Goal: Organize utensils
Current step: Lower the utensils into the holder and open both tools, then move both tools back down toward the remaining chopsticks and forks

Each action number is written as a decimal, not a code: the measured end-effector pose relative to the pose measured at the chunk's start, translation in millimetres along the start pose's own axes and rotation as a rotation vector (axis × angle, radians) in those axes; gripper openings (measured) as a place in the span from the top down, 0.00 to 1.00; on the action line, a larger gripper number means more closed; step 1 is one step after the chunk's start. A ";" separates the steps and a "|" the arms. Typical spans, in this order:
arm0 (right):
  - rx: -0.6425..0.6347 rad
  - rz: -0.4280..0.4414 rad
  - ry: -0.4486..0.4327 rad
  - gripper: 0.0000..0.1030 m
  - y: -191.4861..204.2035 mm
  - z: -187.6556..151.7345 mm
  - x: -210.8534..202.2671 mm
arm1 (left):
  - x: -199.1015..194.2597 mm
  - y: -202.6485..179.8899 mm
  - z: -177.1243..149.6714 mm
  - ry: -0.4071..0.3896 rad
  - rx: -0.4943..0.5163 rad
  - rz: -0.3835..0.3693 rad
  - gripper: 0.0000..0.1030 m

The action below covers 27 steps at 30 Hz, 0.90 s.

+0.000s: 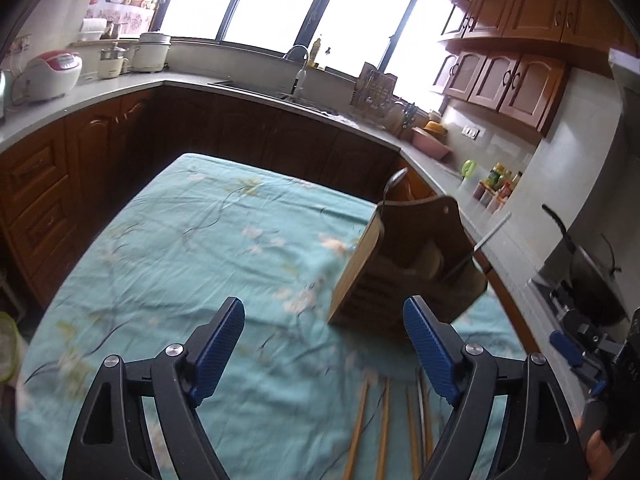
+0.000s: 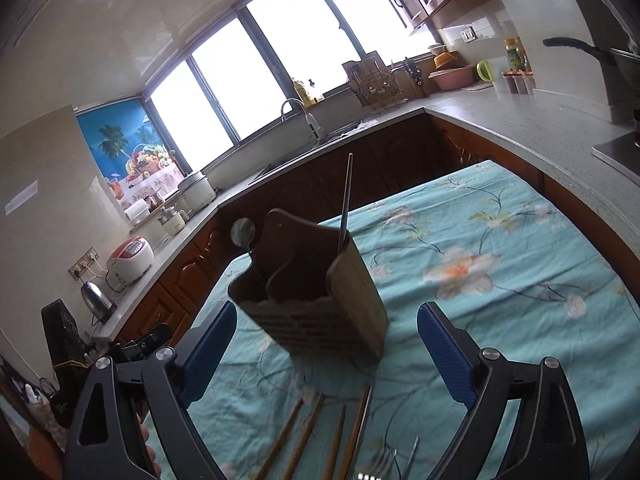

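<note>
Both grippers, L point(image 1: 324, 342) & R point(image 2: 327, 347), wide open, empty.

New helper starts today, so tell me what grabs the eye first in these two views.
The brown wooden utensil holder stands in the middle of the teal floral tablecloth, with a spoon and a thin metal chopstick sticking up from it. Wooden chopsticks and a fork lie loose on the cloth nearest the camera, between the open right tool.
</note>
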State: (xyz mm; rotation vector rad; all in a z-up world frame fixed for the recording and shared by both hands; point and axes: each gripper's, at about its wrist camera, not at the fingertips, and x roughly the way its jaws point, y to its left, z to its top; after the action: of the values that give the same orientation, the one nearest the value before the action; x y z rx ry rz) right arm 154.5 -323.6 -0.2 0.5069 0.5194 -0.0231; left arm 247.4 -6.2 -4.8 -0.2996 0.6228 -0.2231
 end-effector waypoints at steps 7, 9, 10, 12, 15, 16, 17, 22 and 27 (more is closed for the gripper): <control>-0.046 -0.045 -0.005 0.01 1.5 -26.5 -33.3 | -50.0 -1.1 -23.7 -0.007 0.032 0.016 0.14; -0.059 -0.060 -0.002 0.01 1.9 -34.5 -41.1 | -61.2 -1.5 -31.2 -0.008 0.045 0.021 0.12; -0.070 -0.070 0.002 0.00 2.7 -38.6 -44.2 | -65.7 -0.5 -35.3 -0.006 0.048 0.022 0.11; -0.096 -0.092 0.002 0.00 4.1 -48.2 -51.7 | -75.7 -1.0 -42.6 -0.005 0.057 0.021 0.11; -0.126 -0.124 0.006 0.00 3.8 -61.1 -60.4 | -84.8 -2.2 -52.6 -0.005 0.080 0.029 0.11; -0.132 -0.132 0.009 0.00 4.9 -64.7 -62.5 | -88.4 -3.1 -56.4 -0.003 0.090 0.032 0.10; -0.136 -0.138 0.013 0.00 4.2 -68.7 -64.4 | -90.7 -3.6 -60.0 0.003 0.097 0.034 0.10; -0.129 -0.150 0.050 0.00 -3.7 -86.0 -70.6 | -94.1 -3.2 -69.9 0.035 0.108 0.038 0.10; -0.110 -0.168 0.077 0.00 -9.4 -102.6 -76.7 | -92.9 -3.4 -78.1 0.073 0.122 0.053 0.10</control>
State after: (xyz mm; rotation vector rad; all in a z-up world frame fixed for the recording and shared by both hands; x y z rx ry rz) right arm 38.1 -291.7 -44.4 0.3567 0.6338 -0.1350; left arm 126.6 1.6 -14.0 -0.1580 0.6853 -0.2205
